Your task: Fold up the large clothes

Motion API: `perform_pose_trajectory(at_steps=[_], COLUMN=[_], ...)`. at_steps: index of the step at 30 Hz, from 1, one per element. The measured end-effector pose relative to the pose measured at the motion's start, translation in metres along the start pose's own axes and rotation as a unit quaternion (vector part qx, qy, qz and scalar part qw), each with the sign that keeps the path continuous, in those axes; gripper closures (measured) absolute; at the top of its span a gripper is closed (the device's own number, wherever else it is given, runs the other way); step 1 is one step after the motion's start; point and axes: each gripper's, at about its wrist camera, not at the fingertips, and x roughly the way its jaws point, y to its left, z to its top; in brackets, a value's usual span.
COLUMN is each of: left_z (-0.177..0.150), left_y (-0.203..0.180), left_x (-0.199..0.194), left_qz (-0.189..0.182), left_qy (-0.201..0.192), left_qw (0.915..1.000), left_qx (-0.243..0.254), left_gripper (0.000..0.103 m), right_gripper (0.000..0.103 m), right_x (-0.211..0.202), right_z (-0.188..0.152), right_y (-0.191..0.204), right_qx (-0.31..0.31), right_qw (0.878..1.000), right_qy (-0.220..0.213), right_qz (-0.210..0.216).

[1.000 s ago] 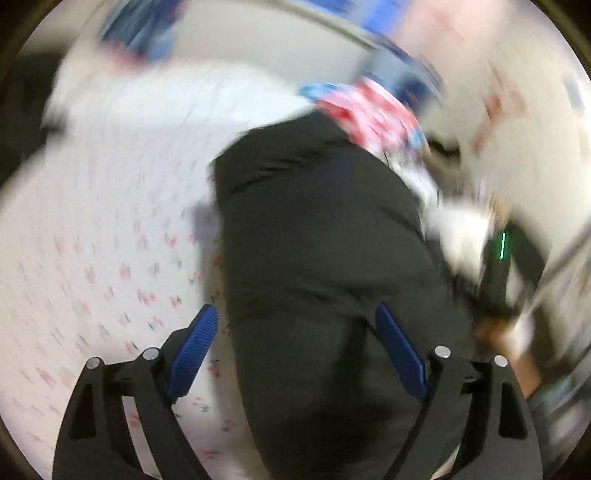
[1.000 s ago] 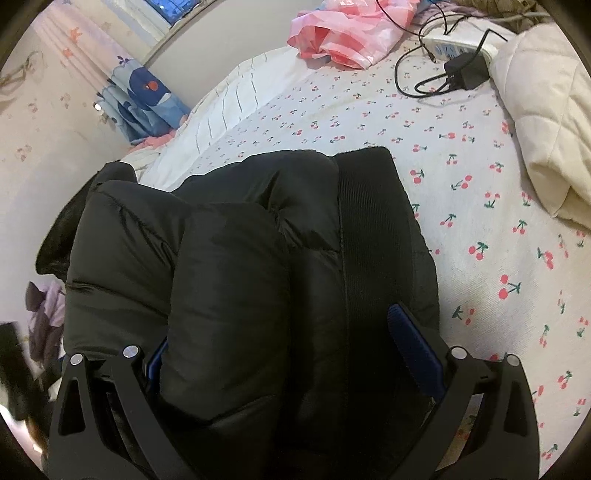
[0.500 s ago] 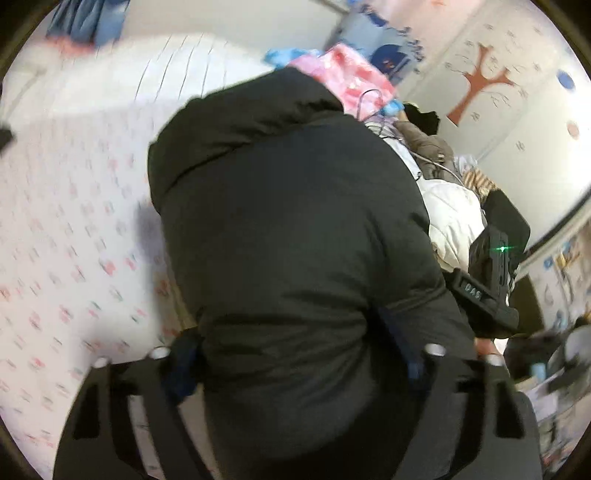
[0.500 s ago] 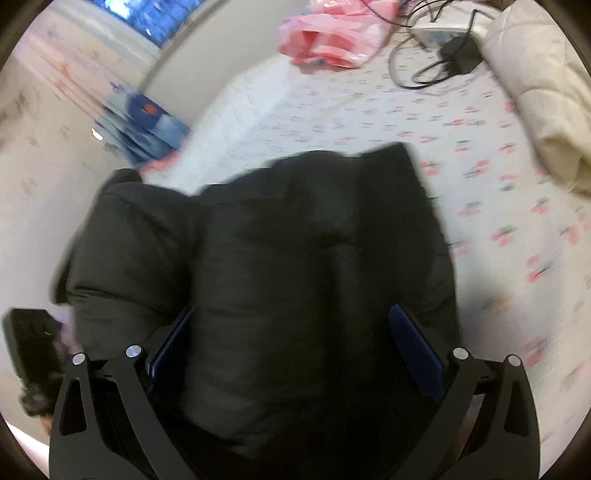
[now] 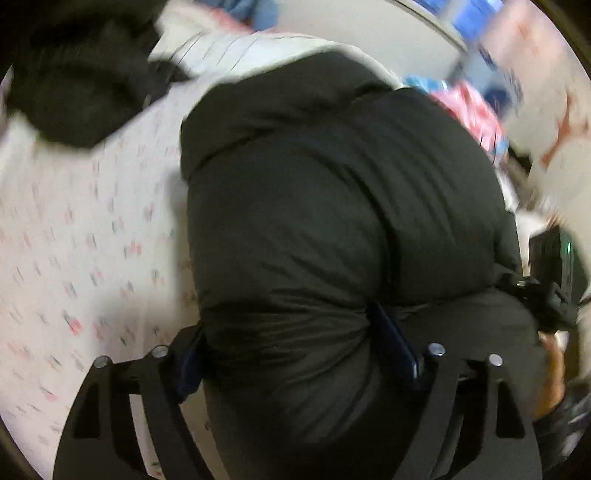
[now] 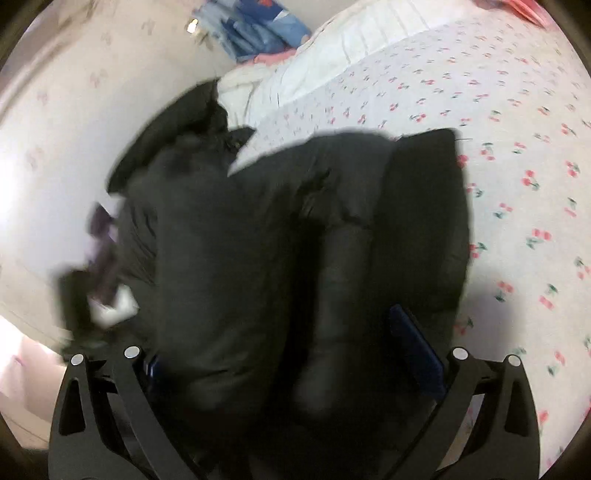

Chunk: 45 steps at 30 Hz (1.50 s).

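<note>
A bulky black puffer jacket (image 5: 332, 221), folded into a thick bundle, fills the middle of both wrist views above the cherry-print bed sheet (image 5: 74, 240). My left gripper (image 5: 288, 332) has a wad of the jacket pinched between its blue pads (image 5: 395, 343). Its jaws are opening while the fabric still bulges against both pads. In the right wrist view the jacket (image 6: 332, 221) fills my right gripper (image 6: 277, 339) from pad to pad. The left pad is buried in fabric. The right gripper's body (image 5: 546, 295) shows at the left view's right edge.
A second black garment (image 5: 74, 74) lies at the bed's far left edge, seen also as a dark heap (image 6: 177, 147). A pink bag (image 5: 465, 107) sits behind the jacket. A white striped pillow (image 6: 351, 48) and blue patterned fabric (image 6: 255, 33) are by the wall.
Both grippers have swung sideways across the bed with the jacket bundle between them. The second black garment has come into view, and the pink bag and cables left the right view.
</note>
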Motion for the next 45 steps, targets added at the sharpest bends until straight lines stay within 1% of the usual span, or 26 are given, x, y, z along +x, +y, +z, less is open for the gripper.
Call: perform_pose_trajectory(at_steps=[4,7,8,11,14,16,17,19,21,23,25,27,28,29,30,32,34,35,36,38,40,41,42,43,44,45], left_z=[0.001,0.004,0.004,0.005,0.0,0.0,0.001,0.004,0.007,0.011,0.012,0.008,0.003,-0.003,-0.008,-0.014,-0.015,-0.014,-0.014,-0.012,-0.014,-0.013,-0.011,-0.009,-0.006,-0.003], left_y=[-0.005,-0.003,-0.002,0.021,0.029,0.025,0.018,0.007,-0.001,-0.004,0.006,0.028,0.043,0.057,0.068,0.076,0.075,0.073,0.071,0.064,0.06,0.058,0.057,0.062,0.068,0.072], left_x=[-0.002,-0.004,-0.004,-0.01,-0.01,-0.008,-0.01,-0.016,-0.027,-0.052,-0.075,-0.088,-0.085,-0.079,-0.074,-0.072,-0.072,-0.071,-0.069,-0.068,-0.069,-0.071,-0.071,-0.071,-0.07,-0.069], left_qz=[-0.003,-0.01,-0.013,-0.019,-0.043,-0.05,-0.05,-0.041,-0.03,0.001,0.032,0.058,0.071,0.074,0.07,0.065,0.064,0.065,0.066,0.072,0.077,0.076,0.075,0.072,0.066,0.05], left_qy=[-0.012,-0.01,-0.01,-0.01,-0.002,0.002,0.001,-0.001,-0.003,-0.02,-0.039,-0.043,-0.029,-0.016,-0.012,-0.015,-0.025,-0.027,-0.028,-0.031,-0.033,-0.033,-0.031,-0.031,-0.033,-0.029], left_qw=[0.9999,0.9999,0.9999,0.9997,0.9982,0.9979,0.9983,0.9991,0.9995,0.9992,0.9979,0.997,0.9969,0.9971,0.9975,0.9975,0.9976,0.9975,0.9974,0.9969,0.9965,0.9965,0.9967,0.9969,0.9973,0.9983], left_qx=[0.008,0.006,0.003,-0.011,-0.041,-0.042,-0.032,-0.01,0.012,0.033,0.04,0.027,0.017,0.006,-0.008,-0.02,-0.015,-0.012,-0.01,-0.004,0.001,0.004,0.007,0.007,0.006,0.0], left_gripper=[0.02,0.02,0.018,0.015,0.014,0.016,0.02,0.026,0.033,0.035,0.035,0.035,0.032,0.03,0.029,0.025,0.024,0.023,0.022,0.022,0.022,0.022,0.022,0.02,0.016,0.015], right_gripper=[0.006,0.006,0.006,0.006,0.006,0.006,0.006,0.006,0.006,0.006,0.006,0.006,0.006,0.006,0.006,0.006,0.006,0.006,0.006,0.006,0.006,0.006,0.006,0.006,0.006,0.006], right_x=[-0.037,-0.046,-0.044,-0.032,-0.016,-0.007,-0.003,0.009,0.021,0.026,0.04,0.063,0.074,0.078,0.071,0.042,0.003,-0.021,-0.037,-0.048,-0.029,-0.004,0.021,0.044,0.073,0.088], right_z=[0.0,-0.009,-0.01,-0.021,-0.029,-0.031,-0.032,-0.032,-0.03,-0.027,-0.03,-0.041,-0.048,-0.054,-0.055,-0.049,-0.036,-0.024,-0.012,0.012,0.038,0.051,0.057,0.057,0.057,0.055], right_y=[-0.016,-0.03,-0.035,-0.039,-0.037,-0.03,-0.029,-0.024,-0.009,0.017,0.039,0.05,0.049,0.043,0.036,0.024,0.017,0.017,0.023,0.046,0.083,0.097,0.096,0.09,0.064,0.037], right_qx=[0.027,0.052,0.058,0.054,0.067,0.067,0.067,0.076,0.084,0.069,0.046,0.018,0.009,0.007,0.013,0.019,0.006,-0.005,-0.02,-0.053,-0.111,-0.131,-0.144,-0.146,-0.121,-0.073], right_qw=[0.998,0.995,0.994,0.993,0.984,0.979,0.978,0.975,0.968,0.961,0.955,0.957,0.959,0.961,0.961,0.97,0.984,0.991,0.994,0.994,0.991,0.991,0.988,0.985,0.985,0.989], right_qy=[0.011,0.026,0.041,0.079,0.111,0.121,0.124,0.128,0.114,0.106,0.127,0.174,0.199,0.211,0.206,0.169,0.109,0.066,0.033,0.004,0.004,0.018,0.037,0.052,0.086,0.108], right_qz=[0.048,0.077,0.084,0.063,0.126,0.151,0.152,0.163,0.207,0.244,0.266,0.23,0.201,0.178,0.182,0.176,0.144,0.113,0.101,0.1,0.067,0.031,-0.034,-0.081,-0.092,-0.073])
